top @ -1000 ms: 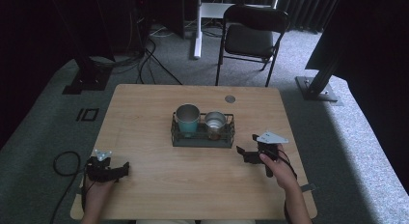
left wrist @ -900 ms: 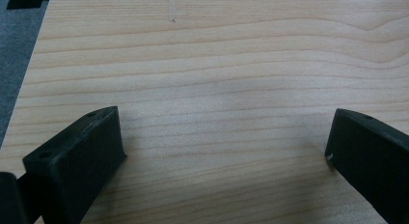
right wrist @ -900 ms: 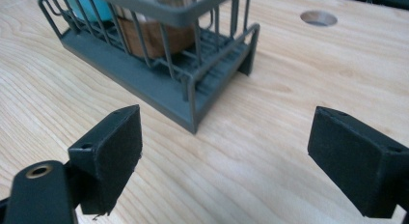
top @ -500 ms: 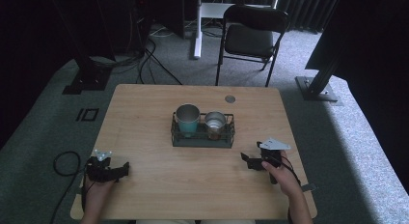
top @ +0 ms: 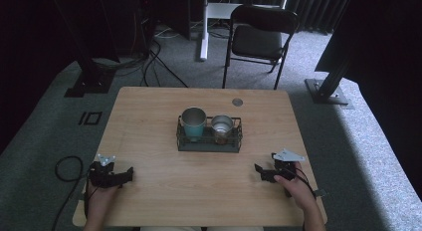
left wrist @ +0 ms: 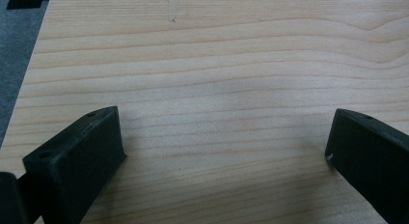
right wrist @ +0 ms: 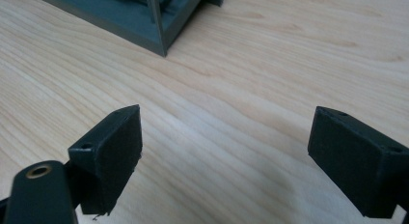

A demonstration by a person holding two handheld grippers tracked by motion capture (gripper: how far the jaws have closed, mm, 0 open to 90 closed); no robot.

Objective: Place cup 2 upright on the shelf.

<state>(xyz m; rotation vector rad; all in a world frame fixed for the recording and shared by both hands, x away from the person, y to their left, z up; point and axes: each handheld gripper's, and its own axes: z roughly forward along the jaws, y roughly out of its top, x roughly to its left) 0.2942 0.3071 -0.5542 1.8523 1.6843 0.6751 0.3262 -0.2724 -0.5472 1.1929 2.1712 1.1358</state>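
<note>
both cups sit in the wire rack (top: 209,141) mid-worktop already: teal cup (top: 193,122) in its left half, steel cup (top: 221,126) in the right. so loading looks done i guess. left claw (top: 130,173) and right claw (top: 257,167) rest near the front corners, both spread wide, holding nothing. can't tell what's inside the cups, and the right gripper view cuts off all but a rack corner.

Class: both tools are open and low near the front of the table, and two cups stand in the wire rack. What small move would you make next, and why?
Probably ease the right tool forward toward the rack. Its jaws stand open and empty over bare wood, the rack's corner lies just ahead, and the clear cup sits on that side. The left tool is farther off.
</note>
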